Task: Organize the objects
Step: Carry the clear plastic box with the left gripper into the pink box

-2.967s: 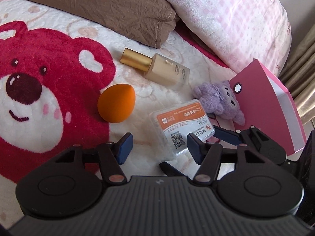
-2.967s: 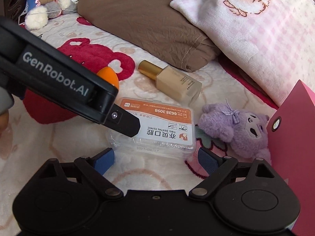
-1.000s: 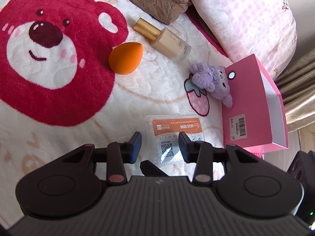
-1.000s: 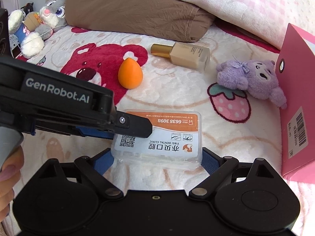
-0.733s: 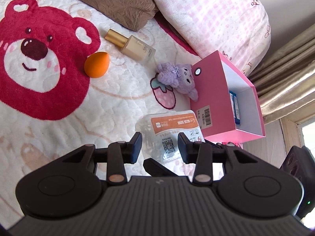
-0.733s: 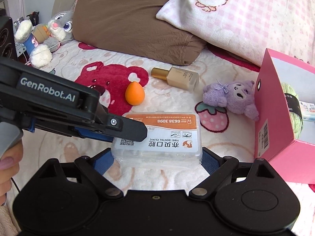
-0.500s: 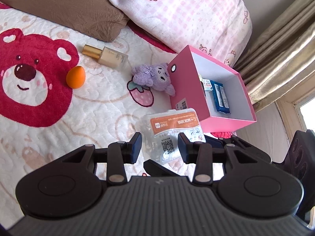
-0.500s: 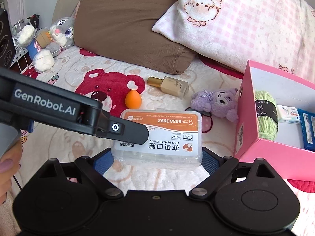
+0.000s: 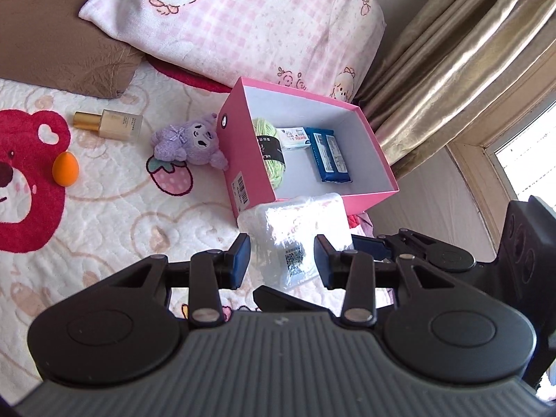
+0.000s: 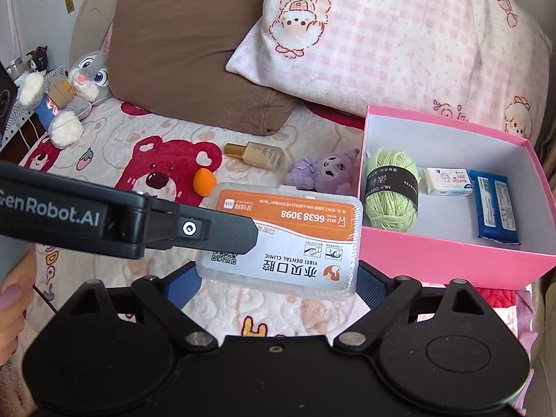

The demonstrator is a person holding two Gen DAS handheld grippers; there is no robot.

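In the left wrist view, the left gripper (image 9: 280, 257) pinches the clear floss box (image 9: 299, 232) just before the pink box (image 9: 243, 173); its long axis runs crosswise. In the right wrist view, the right gripper (image 10: 278, 283) clamps the floss box (image 10: 283, 239) by its short ends, held level, its right end beside the pink box (image 10: 434, 253).

One pink box (image 10: 448, 243) is seen; inside it one green yarn ball (image 10: 389, 191), one white packet (image 10: 448, 181) and one blue packet (image 10: 495, 205) are counted. Left of the box, one clear floss case (image 10: 288, 239), one purple plush (image 10: 323, 173), one foundation bottle (image 10: 257, 154), one orange sponge (image 10: 204, 181), two pillows and one rabbit plush (image 10: 74, 93) are counted.
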